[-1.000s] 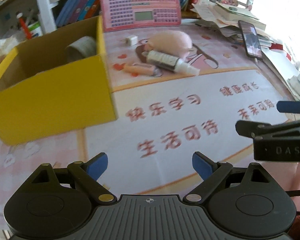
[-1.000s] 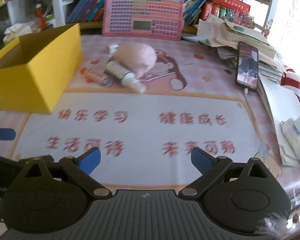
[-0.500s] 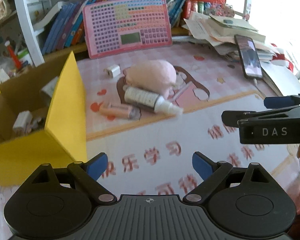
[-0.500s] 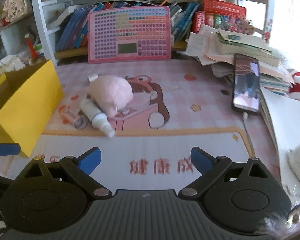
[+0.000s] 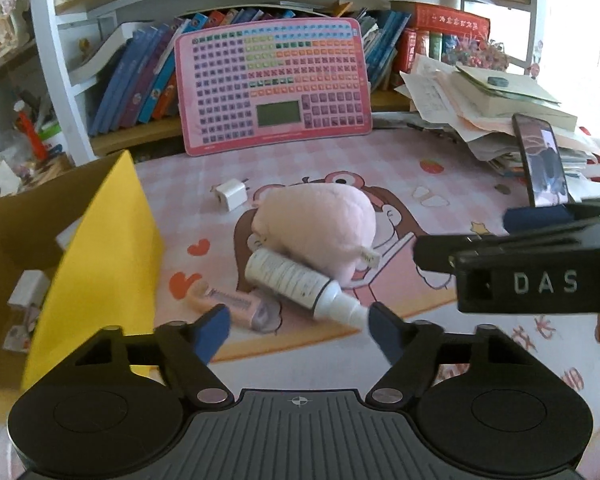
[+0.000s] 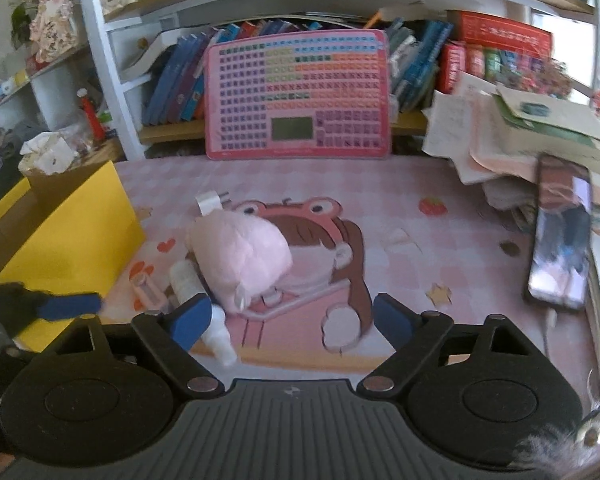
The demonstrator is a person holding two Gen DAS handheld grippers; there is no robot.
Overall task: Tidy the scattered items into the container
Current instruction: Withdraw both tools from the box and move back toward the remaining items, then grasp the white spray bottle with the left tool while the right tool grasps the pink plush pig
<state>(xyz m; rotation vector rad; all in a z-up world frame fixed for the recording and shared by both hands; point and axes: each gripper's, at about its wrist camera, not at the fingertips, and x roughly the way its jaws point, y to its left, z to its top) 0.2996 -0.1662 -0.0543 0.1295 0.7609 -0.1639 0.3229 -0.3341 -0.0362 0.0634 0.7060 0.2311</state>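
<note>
A yellow cardboard box (image 5: 100, 256) stands at the left, with small items inside; it also shows in the right wrist view (image 6: 76, 236). On the pink mat lie a pink plush toy (image 5: 316, 224), a white spray bottle (image 5: 300, 284), a peach tube (image 5: 236, 304) and a white charger plug (image 5: 230, 195). My left gripper (image 5: 298, 330) is open and empty, just short of the bottle and tube. My right gripper (image 6: 292, 320) is open and empty, near the plush (image 6: 240, 256) and bottle (image 6: 196, 292). The right gripper shows side-on in the left wrist view (image 5: 532, 256).
A pink keyboard toy (image 5: 272, 84) leans on a bookshelf at the back. A phone (image 6: 560, 232) and a pile of papers and books (image 6: 532, 136) lie at the right. A crumpled tissue (image 6: 48, 156) sits behind the box.
Both grippers have moved forward toward the plush, bottle and tube, which now look larger and closer. The box has slid to the left of both views. Both jaws stay open.
</note>
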